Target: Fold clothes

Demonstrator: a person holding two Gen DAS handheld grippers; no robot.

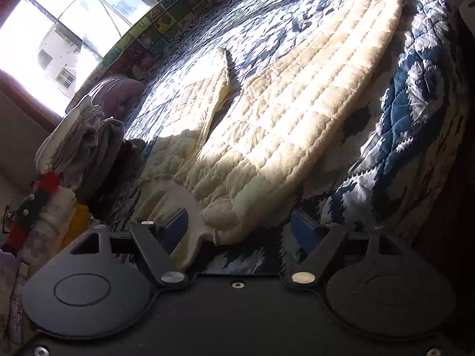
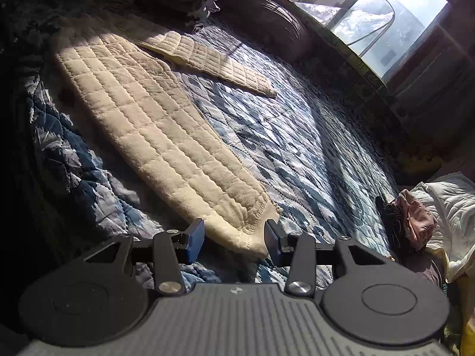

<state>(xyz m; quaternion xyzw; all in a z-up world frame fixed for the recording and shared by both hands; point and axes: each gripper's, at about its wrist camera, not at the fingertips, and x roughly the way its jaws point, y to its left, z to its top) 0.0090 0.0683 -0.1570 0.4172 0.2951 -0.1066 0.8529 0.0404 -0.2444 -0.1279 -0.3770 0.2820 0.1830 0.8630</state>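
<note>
A blue bed cover (image 2: pixel 297 154) with a cream jacket (image 2: pixel 154 112) lying flat.
The left gripper (image 1: pixel 239 228) and right gripper (image 2: pixel 234 237) both have fingers spread wide near the jacket's edges.

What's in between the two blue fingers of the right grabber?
In the right wrist view, the hem corner of the cream quilted garment lies between the open right gripper's fingers, on the blue patterned quilt.

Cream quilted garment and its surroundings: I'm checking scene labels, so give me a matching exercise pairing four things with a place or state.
Things:
1. cream quilted garment
2. left gripper
3. stack of clothes
4. window

Descriptions:
A. bright with daylight
B. spread flat on the blue bedspread
C. piled at the bed's edge
D. jaws open around a garment end

Pairs: 1-B, 2-D, 3-C, 4-A
</note>
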